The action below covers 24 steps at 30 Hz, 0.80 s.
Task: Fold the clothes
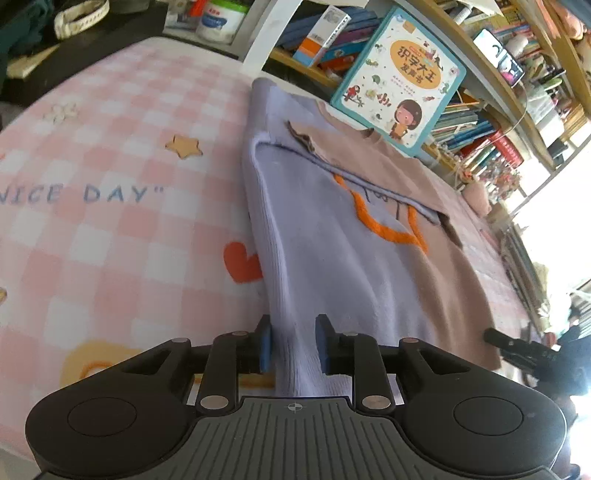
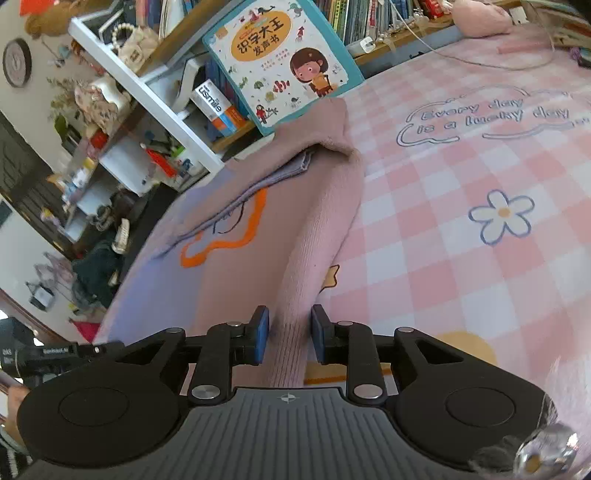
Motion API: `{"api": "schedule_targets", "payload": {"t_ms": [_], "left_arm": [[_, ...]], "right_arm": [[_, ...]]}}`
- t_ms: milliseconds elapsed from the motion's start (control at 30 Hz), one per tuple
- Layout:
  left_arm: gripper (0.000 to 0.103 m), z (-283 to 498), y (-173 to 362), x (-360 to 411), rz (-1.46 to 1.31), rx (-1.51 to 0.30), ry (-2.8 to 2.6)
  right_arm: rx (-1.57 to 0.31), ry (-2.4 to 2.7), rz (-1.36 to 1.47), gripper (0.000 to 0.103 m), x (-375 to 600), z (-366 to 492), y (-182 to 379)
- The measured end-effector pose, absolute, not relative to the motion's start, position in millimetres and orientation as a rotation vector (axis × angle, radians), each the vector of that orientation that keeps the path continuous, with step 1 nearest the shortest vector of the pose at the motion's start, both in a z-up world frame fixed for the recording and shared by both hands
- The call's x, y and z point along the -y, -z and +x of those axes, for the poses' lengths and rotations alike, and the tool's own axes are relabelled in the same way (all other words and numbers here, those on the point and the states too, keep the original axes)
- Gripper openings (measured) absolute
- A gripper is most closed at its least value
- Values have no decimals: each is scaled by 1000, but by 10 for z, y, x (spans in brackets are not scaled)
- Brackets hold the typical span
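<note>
A knit sweater [image 1: 332, 240], lavender on one half and dusty pink on the other with an orange outlined motif, lies partly folded on the pink checked bed sheet [image 1: 110, 221]. Around its lavender edge stands my left gripper [image 1: 293, 343]; the cloth runs between the blue pads, which look slightly apart from it. In the right wrist view the sweater [image 2: 221, 288] shows its pink side. A raised pink fold passes between the pads of my right gripper [image 2: 288, 336], with gaps on both sides. Each gripper shows at the edge of the other's view, the right one [image 1: 524, 350] and the left one [image 2: 55, 354].
A teal children's book [image 1: 399, 77] [image 2: 277, 62] leans against the bookshelf [image 1: 480, 122] just past the sweater's far end. A white cable [image 2: 461, 59] and a pink plush [image 2: 480, 18] lie at the bed's far side. Bare sheet [image 2: 461, 258] spreads to the right.
</note>
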State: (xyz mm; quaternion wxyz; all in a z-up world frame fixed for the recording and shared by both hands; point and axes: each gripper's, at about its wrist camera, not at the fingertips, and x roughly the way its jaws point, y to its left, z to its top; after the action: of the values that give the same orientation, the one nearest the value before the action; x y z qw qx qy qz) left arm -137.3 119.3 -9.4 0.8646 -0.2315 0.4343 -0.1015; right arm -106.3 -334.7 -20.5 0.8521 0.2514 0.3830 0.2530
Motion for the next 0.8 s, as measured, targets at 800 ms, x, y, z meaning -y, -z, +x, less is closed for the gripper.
{"api": "schedule_targets", "payload": {"t_ms": [800], "left_arm": [[4,-1166,-475,-1518,-980,-290,485]], "right_arm": [[-368,-690,817,10,3663,-813,-774]]}}
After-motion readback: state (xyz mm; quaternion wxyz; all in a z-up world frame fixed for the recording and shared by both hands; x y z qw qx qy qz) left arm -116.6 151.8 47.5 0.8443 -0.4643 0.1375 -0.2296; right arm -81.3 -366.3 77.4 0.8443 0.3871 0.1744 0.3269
